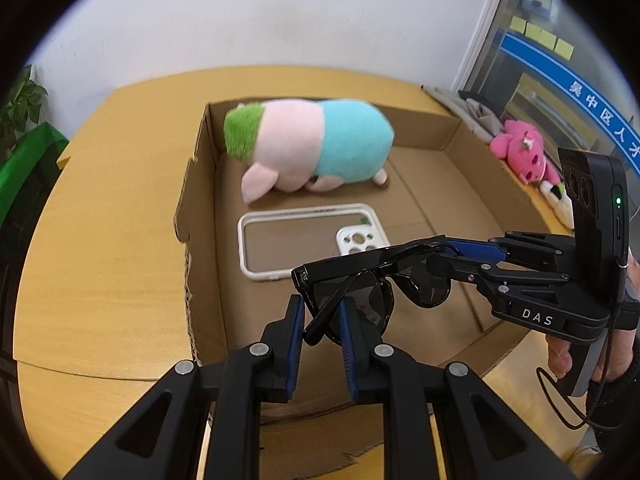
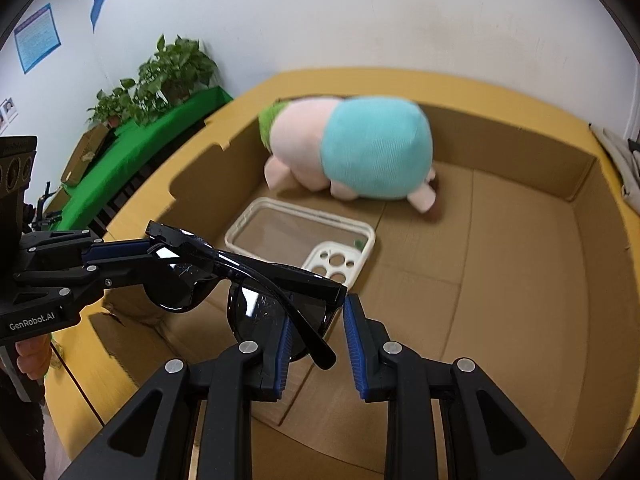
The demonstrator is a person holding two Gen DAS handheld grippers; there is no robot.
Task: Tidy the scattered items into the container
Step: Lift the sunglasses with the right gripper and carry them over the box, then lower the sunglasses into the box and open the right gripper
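Closest to the lens, the left claw [image 1: 320,308] is closed to a narrow gap on one folded temple of the sunglasses [image 1: 360,264], and the right claw [image 2: 318,308] comes in from the opposite end with its pads set around the frame there. The right wrist view leaves some space visible beside the temple, so I cannot say how firmly that side bites. Beneath them the wooden table [image 1: 100,240] carries a shallow cardboard box [image 1: 424,128], open at the top. A plush pig [image 1: 312,148] in a blue shirt lies on its side against the far wall of the box. A smaller pink plush toy [image 1: 520,152] sits outside it at the right edge of the table. A white phone case [image 1: 248,252] lies flat on the box floor, nearer than the pig. The sunglasses hang in the air above the near part of the floor, just on the near side of the case and clear of it. The step in hand looks like setting them down. It would go best if both claws sank together and kept the frame level, aiming at the bare cardboard to the right of the case. The lenses should not land on its rim. Open one claw first and the other only after the frame rests on the floor, so the glasses neither twist nor drop.
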